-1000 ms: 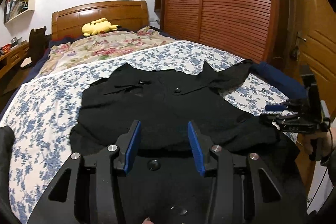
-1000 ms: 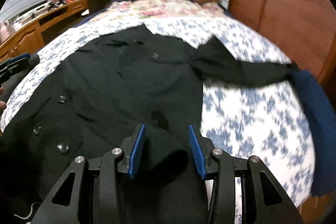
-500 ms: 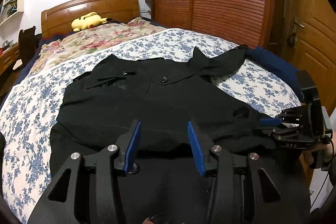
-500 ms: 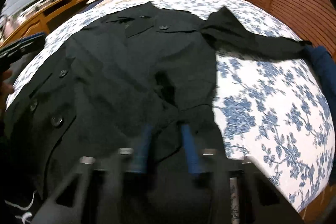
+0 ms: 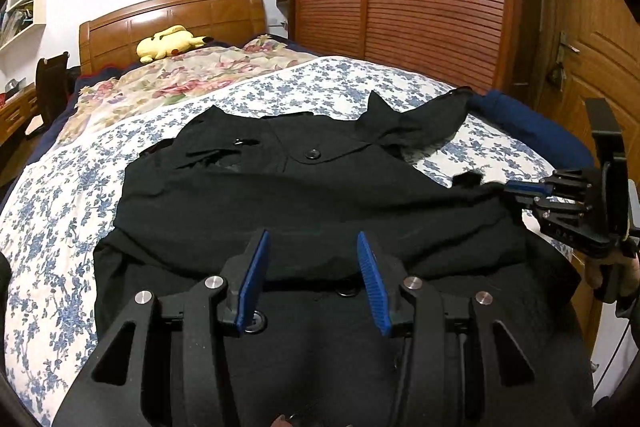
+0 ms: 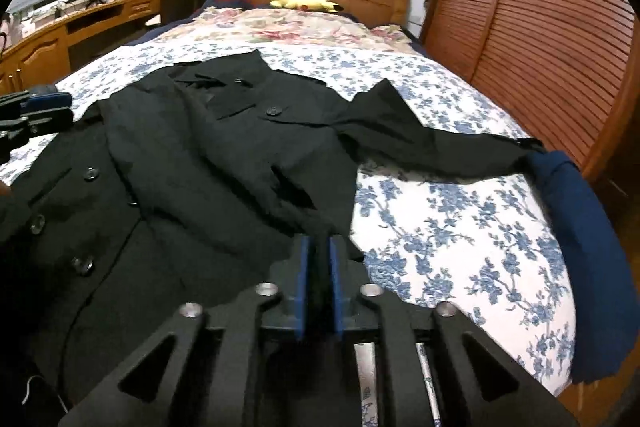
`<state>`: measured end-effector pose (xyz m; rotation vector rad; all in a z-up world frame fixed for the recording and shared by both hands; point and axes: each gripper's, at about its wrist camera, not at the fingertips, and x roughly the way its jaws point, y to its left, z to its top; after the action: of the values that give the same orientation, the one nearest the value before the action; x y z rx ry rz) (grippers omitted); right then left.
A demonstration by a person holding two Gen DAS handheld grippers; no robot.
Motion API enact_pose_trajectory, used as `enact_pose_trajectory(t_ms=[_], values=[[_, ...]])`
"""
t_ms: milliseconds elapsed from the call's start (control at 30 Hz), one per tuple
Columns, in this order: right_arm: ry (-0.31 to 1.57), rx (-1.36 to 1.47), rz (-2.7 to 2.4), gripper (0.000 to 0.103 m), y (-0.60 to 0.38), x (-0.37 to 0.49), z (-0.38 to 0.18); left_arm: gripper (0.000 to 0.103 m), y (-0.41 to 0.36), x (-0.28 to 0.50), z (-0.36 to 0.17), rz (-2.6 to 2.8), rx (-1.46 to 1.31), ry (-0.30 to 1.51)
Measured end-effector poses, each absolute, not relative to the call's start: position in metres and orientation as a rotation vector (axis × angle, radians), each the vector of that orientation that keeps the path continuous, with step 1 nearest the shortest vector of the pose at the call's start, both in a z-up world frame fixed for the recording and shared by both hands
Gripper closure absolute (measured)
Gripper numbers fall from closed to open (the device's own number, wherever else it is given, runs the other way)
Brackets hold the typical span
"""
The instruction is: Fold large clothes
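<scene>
Both grippers noted: right gripper (image 6: 318,259) has just been closing, pinching the coat (image 6: 208,163) for folding; left gripper (image 5: 312,267) gapes, holding nothing.

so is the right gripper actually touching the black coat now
Touching. The right wrist view shows the right gripper closed on a fold of the black coat, the cloth pinched between its blue pads.

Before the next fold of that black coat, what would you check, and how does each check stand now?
1. Right gripper has cloth: ok, its blue fingers have just been closing and pinch a fold of the coat.
2. Left gripper has cloth: not ok, open above the coat.
3. Far sleeve folded in: not ok, spread across the bedspread.
4. Buttons fastened: cannot tell.
5. Blue cloth apart from the sleeve: not ok, the cuff meets it.
</scene>
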<state>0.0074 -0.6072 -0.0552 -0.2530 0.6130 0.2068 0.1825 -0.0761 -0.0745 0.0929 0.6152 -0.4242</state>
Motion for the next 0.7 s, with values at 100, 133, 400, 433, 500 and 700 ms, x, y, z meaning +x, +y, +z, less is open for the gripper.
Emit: enact_pose_trajectory(t_ms=[100, 133, 400, 433, 500, 700], values=[[0.599, -0.215, 0.207, 0.052, -0.608, 0.007, -0.051, 0.057, -0.074, 0.183, -0.074, -0.42, 0.09, 0.614], [0.598, -0.199, 0.222, 0.05, -0.607, 0.005, -0.05, 0.057, -0.074, 0.183, -0.074, -0.42, 0.09, 0.614], [0.667, -0.168, 0.384, 0.05, -0.593, 0.01, -0.068, 0.057, -0.073, 0.183, -0.075, -0.412, 0.092, 0.61], [0.694, -0.179, 0.386, 0.05, -0.591, 0.014, -0.076, 0.057, -0.073, 0.183, -0.075, -0.413, 0.092, 0.61], [0.752, -0.196, 0.375, 0.05, -0.589, 0.023, -0.092, 0.057, -0.073, 0.183, -0.075, -0.413, 0.094, 0.61], [0.777, -0.16, 0.388, 0.05, -0.596, 0.03, -0.109, 0.057, -0.074, 0.182, -0.07, -0.418, 0.089, 0.587]])
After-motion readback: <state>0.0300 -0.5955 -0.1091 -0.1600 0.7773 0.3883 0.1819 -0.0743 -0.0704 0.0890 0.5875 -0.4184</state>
